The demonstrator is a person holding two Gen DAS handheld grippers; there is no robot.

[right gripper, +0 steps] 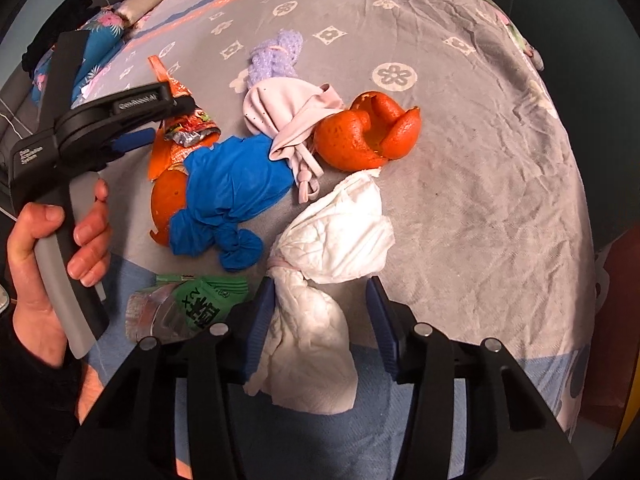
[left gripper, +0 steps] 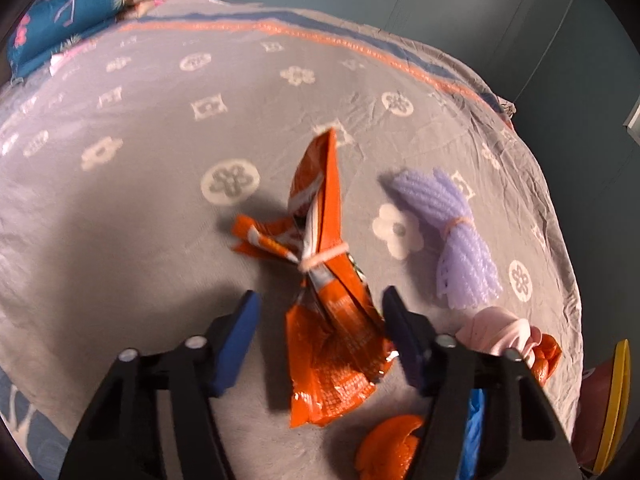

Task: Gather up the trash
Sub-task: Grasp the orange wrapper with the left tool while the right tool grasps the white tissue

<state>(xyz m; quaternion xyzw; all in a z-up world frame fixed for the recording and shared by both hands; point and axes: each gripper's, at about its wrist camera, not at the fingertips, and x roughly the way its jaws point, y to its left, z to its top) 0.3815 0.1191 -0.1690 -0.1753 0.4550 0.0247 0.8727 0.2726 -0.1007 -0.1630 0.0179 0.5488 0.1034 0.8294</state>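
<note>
Between the spread blue pads of the left hand-held gripper (left gripper: 320,344), an orange snack wrapper (left gripper: 332,320) tied with a white band, lying on the bed (left gripper: 140,208), bracketed but not yet pinched. Just right of that gripper, a lilac net bundle (left gripper: 456,232), a pink cloth (left gripper: 500,332) and orange peel (left gripper: 390,448) near its right finger. Between the likewise parted pads of the right hand-held gripper (right gripper: 320,328), a knotted white tissue (right gripper: 332,248), its lower end brushing the left pad, not clamped either. Ahead and left of that gripper, a blue glove (right gripper: 232,200) over more peel, a green packet (right gripper: 192,304) close by the left finger, and further ahead a large curl of peel (right gripper: 368,136). Judging from this: barely begun, nothing lifted, every scrap loose on the grey patterned spread. No bin or bag identifiable in either view; a yellow-rimmed object (left gripper: 616,400) past the bed edge, too cut off to name. Left to do: close on wrapper and tissue, carry them off, then glove, packet, peels, cloth and net.
</note>
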